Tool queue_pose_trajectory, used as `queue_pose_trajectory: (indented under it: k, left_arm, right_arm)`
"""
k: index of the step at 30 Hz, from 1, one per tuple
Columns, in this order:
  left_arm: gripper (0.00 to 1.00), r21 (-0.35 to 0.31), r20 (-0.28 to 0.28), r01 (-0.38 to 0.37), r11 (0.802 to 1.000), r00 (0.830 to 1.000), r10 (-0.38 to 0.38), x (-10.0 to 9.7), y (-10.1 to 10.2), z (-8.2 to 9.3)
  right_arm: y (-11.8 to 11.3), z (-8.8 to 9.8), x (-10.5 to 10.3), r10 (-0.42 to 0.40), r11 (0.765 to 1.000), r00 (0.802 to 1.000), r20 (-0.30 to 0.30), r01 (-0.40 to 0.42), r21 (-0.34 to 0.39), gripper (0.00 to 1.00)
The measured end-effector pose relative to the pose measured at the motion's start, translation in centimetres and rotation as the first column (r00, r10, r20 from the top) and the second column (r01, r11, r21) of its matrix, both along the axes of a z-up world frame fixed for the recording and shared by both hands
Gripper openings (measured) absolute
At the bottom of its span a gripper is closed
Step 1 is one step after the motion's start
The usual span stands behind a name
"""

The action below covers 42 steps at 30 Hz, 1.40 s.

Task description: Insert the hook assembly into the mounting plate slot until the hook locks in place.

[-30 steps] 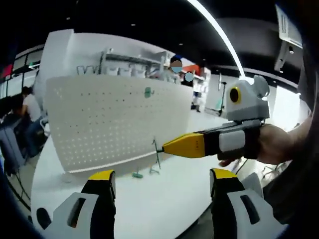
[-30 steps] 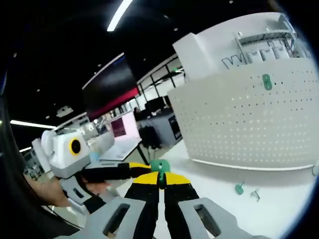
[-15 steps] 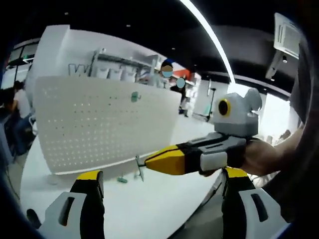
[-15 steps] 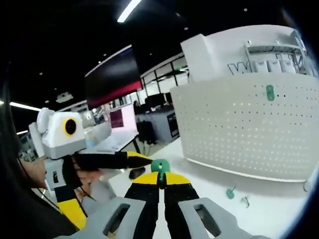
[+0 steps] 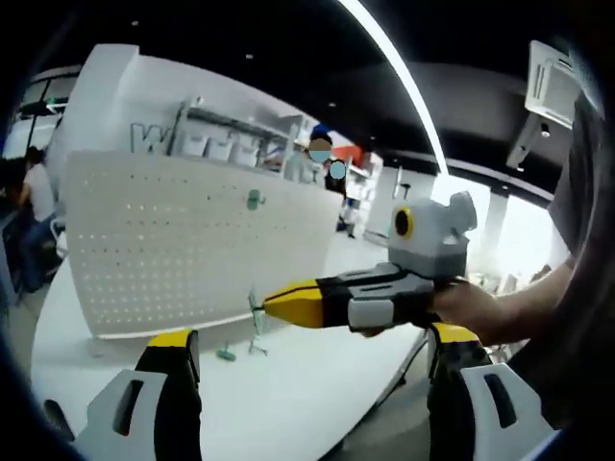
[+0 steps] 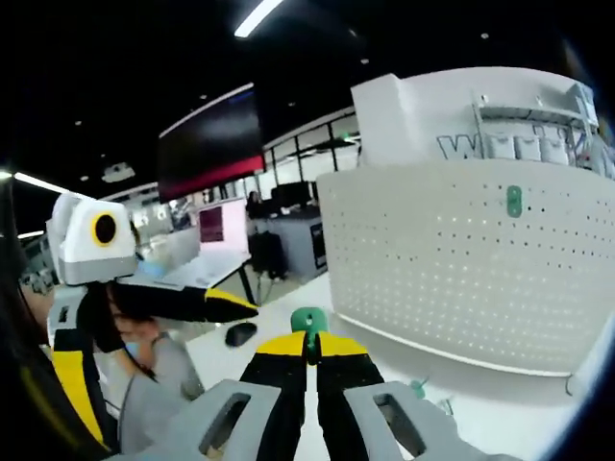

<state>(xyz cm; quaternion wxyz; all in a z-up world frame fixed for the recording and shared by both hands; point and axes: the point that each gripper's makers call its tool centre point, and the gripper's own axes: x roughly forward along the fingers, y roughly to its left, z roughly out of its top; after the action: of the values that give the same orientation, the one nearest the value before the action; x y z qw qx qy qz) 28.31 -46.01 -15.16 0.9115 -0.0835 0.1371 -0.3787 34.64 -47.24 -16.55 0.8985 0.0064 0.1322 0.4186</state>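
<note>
One green hook (image 6: pixel 308 322) — clamped between right gripper (image 6: pixel 309 348) fingers — sits well short of the upright pegboard (image 6: pixel 461 269) ahead; left gripper (image 5: pixel 306 351) fingers apart.

We look into a large, dim hall with a black ceiling (image 5: pixel 288 38) crossed by a long bright light strip (image 5: pixel 404 86). A second strip (image 6: pixel 261 16) glows overhead in the right gripper view. Behind the white tabletop (image 5: pixel 288 403) rises a white wall block (image 5: pixel 106 106) with large grey lettering and a metal rack (image 5: pixel 240 130) in front of it. We see a dark screen with a red lower band (image 6: pixel 209 149) hanging above desks with monitors (image 6: pixel 288 202), and bright windows (image 5: pixel 514 240) behind a white column (image 5: pixel 495 235). An air-conditioning unit (image 5: pixel 550 82) sits in the ceiling. A seated person (image 5: pixel 36 206) is at the left edge.
</note>
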Motion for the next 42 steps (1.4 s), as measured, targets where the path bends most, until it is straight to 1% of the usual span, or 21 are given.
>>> queue_pose_trajectory:
  k: [9,16,22,27,31,33,36,42]
  left_arm:
    - [1.00,-0.013,-0.007,-0.032,0.999,0.999,0.032,0.5,1.2,0.0]
    - [1.00,-0.010,-0.011,-0.051,0.999,0.999,0.050,0.8,1.7,-0.1]
    - [1.00,-0.003,-0.016,-0.057,0.998,0.998,0.057,1.0,1.9,-0.3]
    - [1.00,0.001,-0.020,-0.055,0.998,0.998,0.055,1.2,1.8,-0.3]
    - [1.00,0.001,-0.019,-0.051,0.999,0.999,0.051,1.4,1.7,-0.3]
    - [1.00,-0.021,-0.011,-0.054,0.998,0.998,0.054,1.5,1.7,0.0]
    - [1.00,-0.007,-0.013,-0.054,0.999,0.998,0.054,1.6,1.8,-0.2]
    - [1.00,-0.004,-0.020,-0.059,0.998,0.998,0.059,1.6,1.9,-0.4]
  right_arm:
    - [-2.2,0.5,2.3,-0.070,0.997,0.997,0.029,0.070,-0.014,0.00]
    - [-4.4,0.9,4.1,-0.137,0.990,0.989,0.052,0.138,-0.018,0.00]
    - [-6.3,1.3,5.7,-0.192,0.981,0.979,0.073,0.194,-0.021,0.00]
    - [-7.8,2.0,6.9,-0.236,0.971,0.967,0.093,0.238,-0.008,0.00]
    - [-8.6,2.2,7.7,-0.263,0.964,0.959,0.104,0.265,-0.006,0.00]
    - [-9.0,2.3,8.2,-0.276,0.960,0.955,0.108,0.278,-0.002,0.00]
    - [-9.6,2.6,8.8,-0.294,0.955,0.949,0.116,0.296,0.002,0.00]
    - [-10.8,2.8,10.1,-0.329,0.944,0.936,0.129,0.330,0.007,0.00]
